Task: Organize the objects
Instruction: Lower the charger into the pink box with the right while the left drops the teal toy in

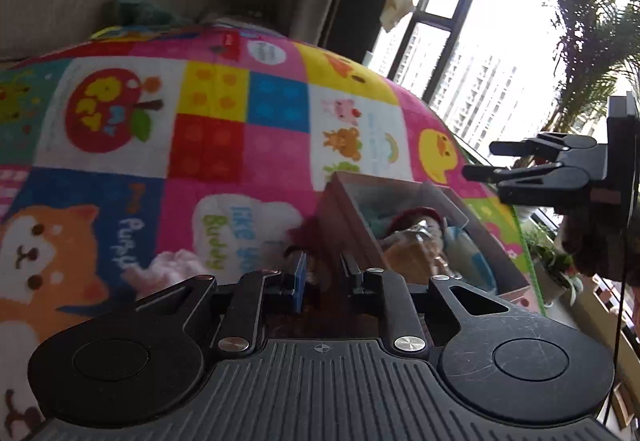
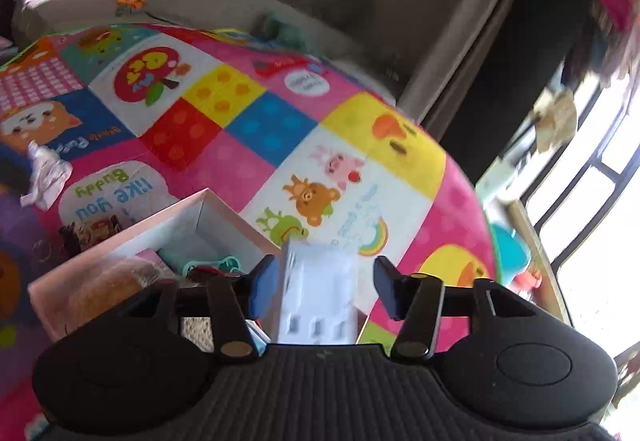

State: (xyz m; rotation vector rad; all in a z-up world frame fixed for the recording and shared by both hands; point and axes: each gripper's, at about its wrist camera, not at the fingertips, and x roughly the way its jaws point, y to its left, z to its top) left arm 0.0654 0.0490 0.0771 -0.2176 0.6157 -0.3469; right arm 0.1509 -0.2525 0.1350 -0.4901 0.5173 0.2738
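Left wrist view shows one pink cardboard box (image 1: 400, 225) at centre right on one cartoon patchwork play mat (image 1: 216, 129), toys piled inside. Left gripper (image 1: 324, 277) pinches something dark and blurred. Right gripper (image 2: 324, 281), lower centre in its view, stands open around one white plastic piece (image 2: 320, 297), pads apart from it.

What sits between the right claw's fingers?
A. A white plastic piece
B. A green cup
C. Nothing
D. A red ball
A: in the right wrist view a white plastic piece lies between the spread fingers of the right claw, beside the pink box.
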